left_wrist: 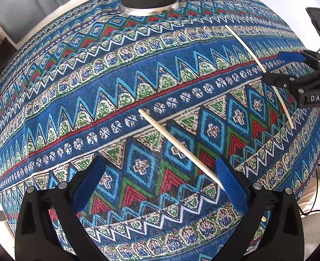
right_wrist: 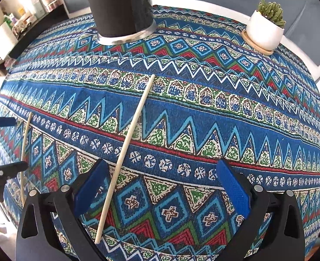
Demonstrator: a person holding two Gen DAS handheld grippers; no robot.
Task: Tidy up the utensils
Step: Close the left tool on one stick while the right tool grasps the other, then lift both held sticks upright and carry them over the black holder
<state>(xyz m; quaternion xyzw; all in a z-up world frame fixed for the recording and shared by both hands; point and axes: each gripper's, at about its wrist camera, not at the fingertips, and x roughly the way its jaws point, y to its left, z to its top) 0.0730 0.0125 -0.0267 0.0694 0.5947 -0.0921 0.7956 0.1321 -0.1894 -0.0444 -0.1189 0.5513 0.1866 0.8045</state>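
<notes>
left gripper (left_wrist: 160, 187) fingers wide apart, w/ one chopstick (left_wrist: 179, 146) lying between them, near end close to its right pad (left_wrist: 230, 187). right gripper (right_wrist: 160, 191) also wide apart; second chopstick (right_wrist: 127, 152) lies just inside its left pad (right_wrist: 90, 189), not clamped. far ahead stands black holder (right_wrist: 120, 8) on patterned cloth (right_wrist: 203, 117), white plant pot (right_wrist: 264, 30) to right.

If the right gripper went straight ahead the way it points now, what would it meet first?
Probably the nearer chopstick, lying loose on the tablecloth and crossing beside the left finger of the open right gripper. Beyond it stands the black cylinder holder. Height above the cloth is unclear.
</notes>
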